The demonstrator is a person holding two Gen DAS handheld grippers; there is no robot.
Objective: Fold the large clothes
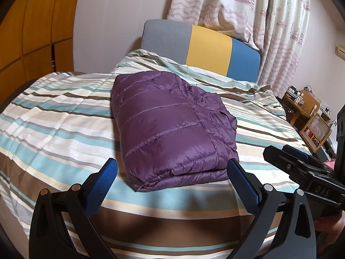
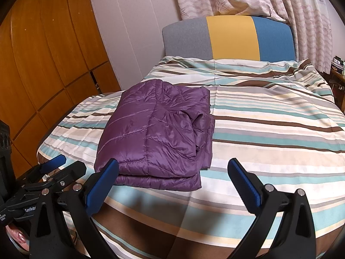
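A purple quilted puffer jacket (image 1: 168, 127) lies folded into a compact rectangle on the striped bedspread (image 1: 60, 116). It also shows in the right wrist view (image 2: 155, 136), left of centre. My left gripper (image 1: 172, 166) is open and empty, its blue fingers either side of the jacket's near edge, just short of it. My right gripper (image 2: 172, 166) is open and empty, over the bedspread (image 2: 269, 133) to the right of the jacket's near corner. The right gripper also shows at the right edge of the left wrist view (image 1: 289, 153), and the left gripper at the left edge of the right wrist view (image 2: 58, 161).
A grey, yellow and blue headboard (image 1: 204, 47) stands at the far end, with patterned curtains (image 1: 237, 6) behind. Wooden wardrobe doors (image 2: 43, 64) line the left. A cluttered wooden side table (image 1: 308, 112) stands to the right of the bed.
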